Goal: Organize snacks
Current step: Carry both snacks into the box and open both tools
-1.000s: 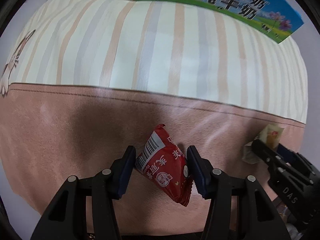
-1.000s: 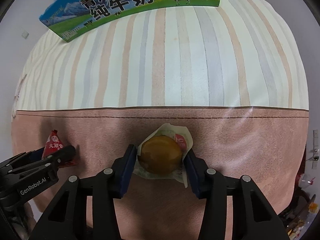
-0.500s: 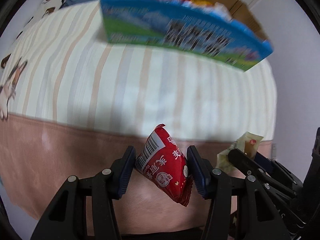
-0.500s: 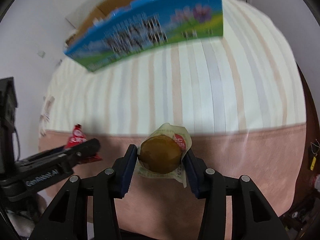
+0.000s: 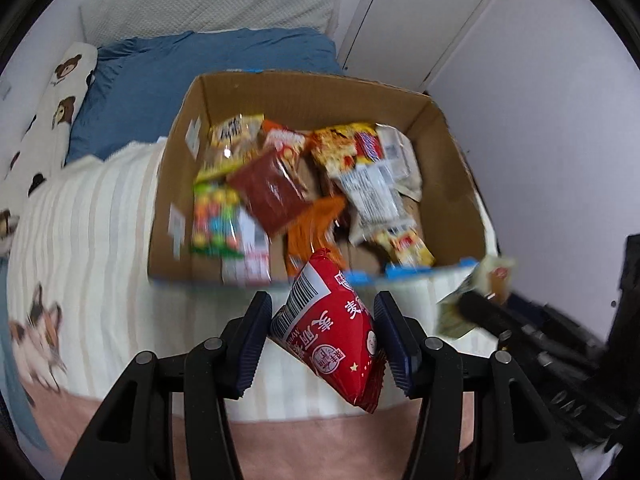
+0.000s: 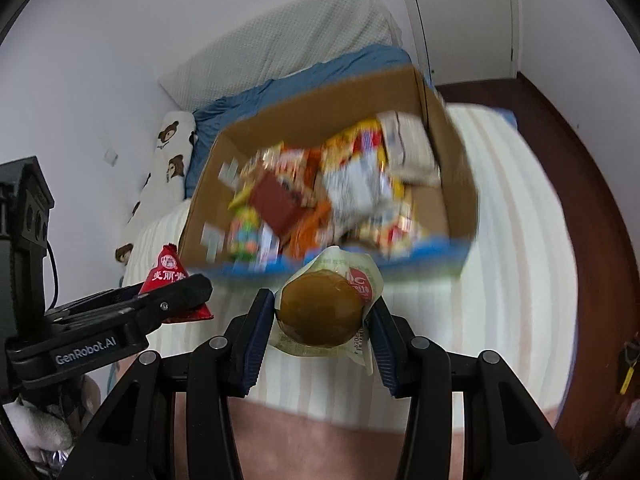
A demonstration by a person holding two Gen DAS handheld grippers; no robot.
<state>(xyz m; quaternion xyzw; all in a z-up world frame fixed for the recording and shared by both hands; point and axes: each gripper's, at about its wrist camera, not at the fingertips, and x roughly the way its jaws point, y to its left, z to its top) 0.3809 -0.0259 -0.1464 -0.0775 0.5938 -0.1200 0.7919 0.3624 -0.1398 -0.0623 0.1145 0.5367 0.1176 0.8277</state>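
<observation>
My left hand-held gripper (image 5: 322, 334) squeezes the red snack bag (image 5: 334, 332) and my right hand-held gripper (image 6: 320, 322) squeezes the round cake packet (image 6: 324, 308), both above the bed near the box (image 5: 304, 96) already full of snacks; these two still need dropping in

One cardboard box (image 5: 448, 184) at twelve o'clock, its snack packets too blurred to count; two grippers, each holding one snack.
</observation>
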